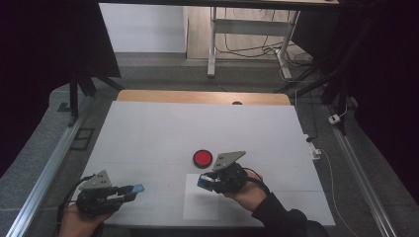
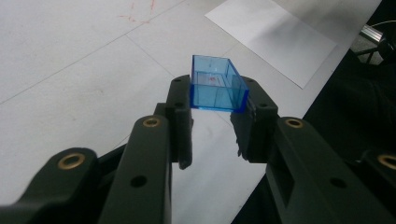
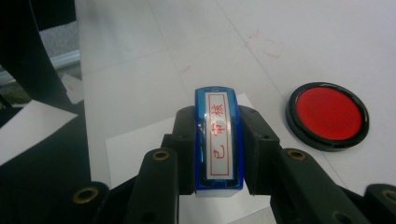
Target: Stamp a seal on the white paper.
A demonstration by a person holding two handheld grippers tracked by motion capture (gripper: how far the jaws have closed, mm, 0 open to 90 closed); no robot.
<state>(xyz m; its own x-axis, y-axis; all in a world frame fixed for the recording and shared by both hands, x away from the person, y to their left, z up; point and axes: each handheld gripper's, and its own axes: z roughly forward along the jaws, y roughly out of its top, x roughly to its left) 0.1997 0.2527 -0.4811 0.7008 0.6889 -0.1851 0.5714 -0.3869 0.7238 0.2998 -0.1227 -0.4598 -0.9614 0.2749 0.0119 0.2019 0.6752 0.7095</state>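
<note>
My left gripper (image 1: 133, 190) (image 2: 218, 95) is shut on a clear blue plastic cap (image 2: 217, 85) (image 1: 136, 188), held just over the white table at the near left. My right gripper (image 1: 205, 181) (image 3: 218, 140) is shut on a blue stamp (image 3: 218, 135) (image 1: 203, 181) with a white label bearing red characters. It hovers over a white sheet of paper (image 1: 200, 205) (image 2: 273, 37). A round red ink pad (image 1: 202, 158) (image 3: 328, 115) with a black rim lies open just beyond the right gripper.
The white table (image 1: 197, 128) has a wooden strip at its far edge. A metal rail (image 1: 44, 173) runs along the left side and another along the right. A desk frame (image 1: 247, 29) with cables stands on the floor beyond.
</note>
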